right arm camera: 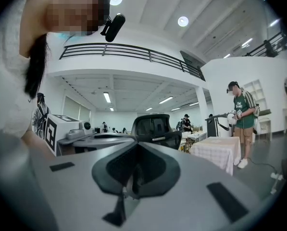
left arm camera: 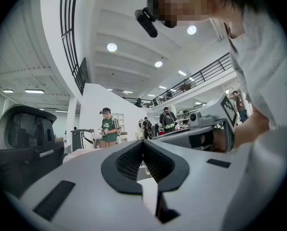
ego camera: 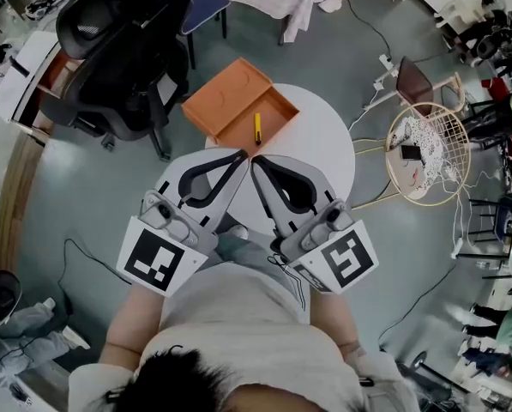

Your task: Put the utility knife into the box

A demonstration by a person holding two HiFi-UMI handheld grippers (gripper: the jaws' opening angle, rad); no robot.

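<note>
In the head view an open orange box (ego camera: 224, 99) sits at the far side of a round white table (ego camera: 328, 148). The yellow utility knife (ego camera: 257, 128) lies in the box's right half, its near end by the box's front edge. My left gripper (ego camera: 241, 154) and right gripper (ego camera: 255, 160) hover side by side over the table just short of the box, tips almost touching each other. Both are shut with nothing between the jaws. The left gripper (left arm camera: 143, 141) and right gripper (right arm camera: 136, 144) views look out level across the room; box and knife do not show there.
A black office chair (ego camera: 123, 45) stands left of the table, and a round wicker chair (ego camera: 427, 153) with a phone on it stands to the right. A cloth-covered table (right arm camera: 215, 153) and several standing people (left arm camera: 107, 126) are farther off. Cables run across the grey floor.
</note>
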